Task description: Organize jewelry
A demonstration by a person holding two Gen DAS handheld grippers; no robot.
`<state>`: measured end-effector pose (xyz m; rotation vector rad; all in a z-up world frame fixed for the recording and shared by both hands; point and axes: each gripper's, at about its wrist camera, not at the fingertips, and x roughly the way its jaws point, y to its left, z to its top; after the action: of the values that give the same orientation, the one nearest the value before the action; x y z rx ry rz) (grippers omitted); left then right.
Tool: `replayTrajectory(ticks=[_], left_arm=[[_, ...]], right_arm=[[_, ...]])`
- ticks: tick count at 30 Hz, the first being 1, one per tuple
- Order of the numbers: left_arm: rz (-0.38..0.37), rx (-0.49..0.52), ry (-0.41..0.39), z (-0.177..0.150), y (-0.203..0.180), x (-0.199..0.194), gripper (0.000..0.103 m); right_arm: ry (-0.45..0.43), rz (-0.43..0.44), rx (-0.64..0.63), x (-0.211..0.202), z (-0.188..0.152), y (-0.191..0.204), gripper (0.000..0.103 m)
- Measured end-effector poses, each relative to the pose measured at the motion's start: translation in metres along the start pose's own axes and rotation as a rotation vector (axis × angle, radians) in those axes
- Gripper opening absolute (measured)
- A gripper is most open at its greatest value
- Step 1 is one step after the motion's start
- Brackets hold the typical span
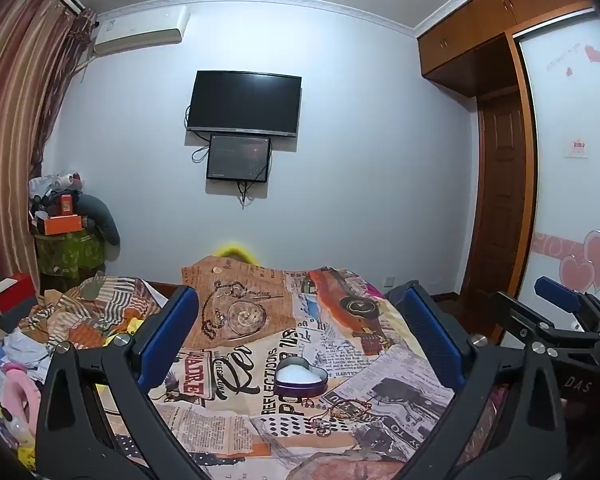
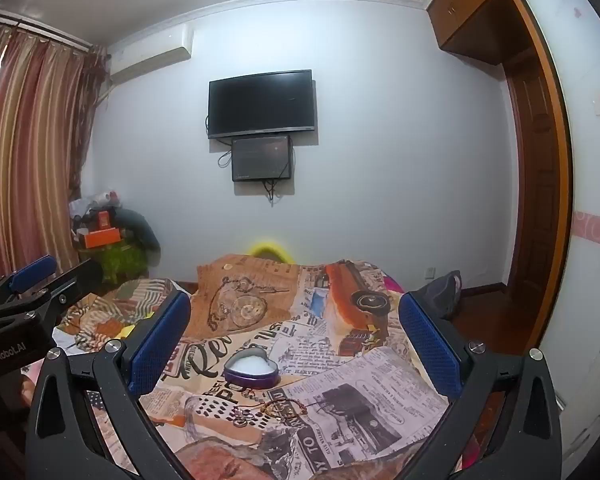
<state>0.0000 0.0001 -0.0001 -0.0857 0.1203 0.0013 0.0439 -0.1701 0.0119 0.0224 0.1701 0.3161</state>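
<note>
A purple heart-shaped tin (image 1: 301, 378) with white lining stands open on a newspaper-print cloth (image 1: 380, 380); it also shows in the right wrist view (image 2: 252, 370). Just in front of it lies a small pile of jewelry (image 1: 338, 414): bracelets, thin chains and rings, also in the right wrist view (image 2: 270, 410). My left gripper (image 1: 300, 312) is open and empty, held above and short of the tin. My right gripper (image 2: 296, 316) is open and empty too, beside the left one. Each gripper shows at the edge of the other's view.
The cloth covers a bed with rumpled striped fabric (image 1: 84, 312) and clutter at the left. A red box (image 1: 12, 298) sits far left. A TV (image 1: 244, 104) hangs on the far wall. A wardrobe and door (image 1: 500, 200) stand right.
</note>
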Motion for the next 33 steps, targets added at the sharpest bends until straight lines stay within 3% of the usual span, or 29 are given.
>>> replayTrajectory(ticks=[13, 33], left_arm=[[0.005, -0.011, 0.019, -0.015, 0.009, 0.001, 0.103], [0.020, -0.023, 0.058, -0.010, 0.010, 0.013, 0.103]], right_arm=[[0.015, 0.007, 0.011, -0.001, -0.003, 0.001, 0.103], [0.048, 0.017, 0.009, 0.005, -0.001, 0.001, 0.103]])
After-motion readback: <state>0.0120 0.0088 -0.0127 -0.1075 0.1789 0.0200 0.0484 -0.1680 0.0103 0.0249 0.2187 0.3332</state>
